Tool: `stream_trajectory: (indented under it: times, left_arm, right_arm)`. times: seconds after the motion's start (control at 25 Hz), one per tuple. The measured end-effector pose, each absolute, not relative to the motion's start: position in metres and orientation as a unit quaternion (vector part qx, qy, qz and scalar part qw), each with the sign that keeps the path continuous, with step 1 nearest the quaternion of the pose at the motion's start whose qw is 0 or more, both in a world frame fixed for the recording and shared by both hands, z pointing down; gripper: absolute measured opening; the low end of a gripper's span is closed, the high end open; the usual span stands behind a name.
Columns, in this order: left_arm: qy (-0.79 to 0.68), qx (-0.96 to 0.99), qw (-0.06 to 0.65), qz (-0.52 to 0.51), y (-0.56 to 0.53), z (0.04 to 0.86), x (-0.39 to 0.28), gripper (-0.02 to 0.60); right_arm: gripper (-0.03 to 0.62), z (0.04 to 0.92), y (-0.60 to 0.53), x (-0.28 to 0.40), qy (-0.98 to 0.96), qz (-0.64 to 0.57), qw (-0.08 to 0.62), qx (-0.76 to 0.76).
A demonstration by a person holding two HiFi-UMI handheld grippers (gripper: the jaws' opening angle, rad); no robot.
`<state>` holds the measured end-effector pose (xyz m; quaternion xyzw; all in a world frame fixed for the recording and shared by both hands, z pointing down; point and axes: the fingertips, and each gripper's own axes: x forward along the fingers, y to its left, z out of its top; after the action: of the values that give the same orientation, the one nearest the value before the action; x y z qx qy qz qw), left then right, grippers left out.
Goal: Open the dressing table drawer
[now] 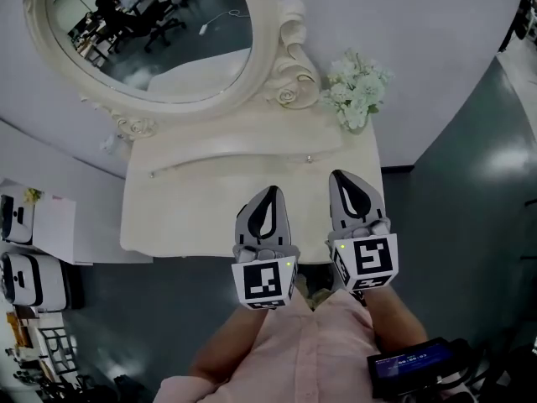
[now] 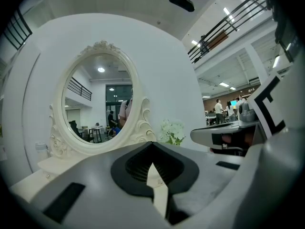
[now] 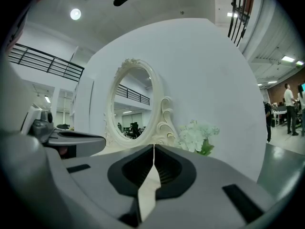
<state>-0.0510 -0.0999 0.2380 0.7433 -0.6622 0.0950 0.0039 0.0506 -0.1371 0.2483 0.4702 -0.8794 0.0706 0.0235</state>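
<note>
White wall (image 1: 403, 23) curves behind the furniture, and a grey-green floor (image 1: 470, 191) spreads to the right. A cream desk (image 1: 193, 217) with carved trim stands against that wall. An oval mirror (image 1: 151, 32) in a scrolled cream frame rises from the back of it and reflects office chairs and tables. A bunch of white flowers (image 1: 357, 86) with green leaves sits at the desk's back right corner, just beside the mirror frame.

A shallow curved line crosses the desk top from left to right, with a small metal dot (image 1: 309, 158) near its right end. The drawer belongs to this desk, directly ahead of both grippers. Its front cannot be made out from above or from either gripper view.

A person in a pale pink shirt (image 1: 310, 351) stands at the front of the desk, holding a gripper in each hand. The left gripper (image 1: 269, 193) and the right gripper (image 1: 342, 179) lie side by side over the front part of the desk top. They are close together but apart, and both point toward the mirror. Their marker cubes hang past the desk's front edge.

Each gripper's fingers are pressed together at the tips, with nothing between them. Only a thin pale sliver of desk shows through the gap lower down between the pads.
</note>
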Motion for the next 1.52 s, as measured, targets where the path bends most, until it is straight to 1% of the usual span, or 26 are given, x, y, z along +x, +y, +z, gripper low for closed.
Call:
stream_trajectory:
  times: [0.44, 0.64, 1.16, 1.52]
  left_arm:
    - [-0.657, 0.748, 0.032, 0.086, -0.149, 0.266, -0.083, 0.008]
    - [-0.651, 0.753, 0.057, 0.079, -0.166, 0.285, -0.094, 0.008]
    - [-0.632, 0.759, 0.115, 0.106, -0.190, 0.359, -0.119, 0.008]
    - [-0.619, 0.763, 0.134, 0.129, -0.186, 0.386, -0.110, 0.008]
  right_arm:
    - [0.020, 0.280, -0.180, 0.022, -0.873, 0.081, 0.056, 0.477]
    - [0.020, 0.310, -0.194, 0.014, -0.864, 0.099, 0.083, 0.486]
    - [0.020, 0.399, -0.207, -0.010, -0.843, 0.148, 0.148, 0.496]
    - [0.020, 0.442, -0.200, 0.008, -0.823, 0.178, 0.172, 0.511]
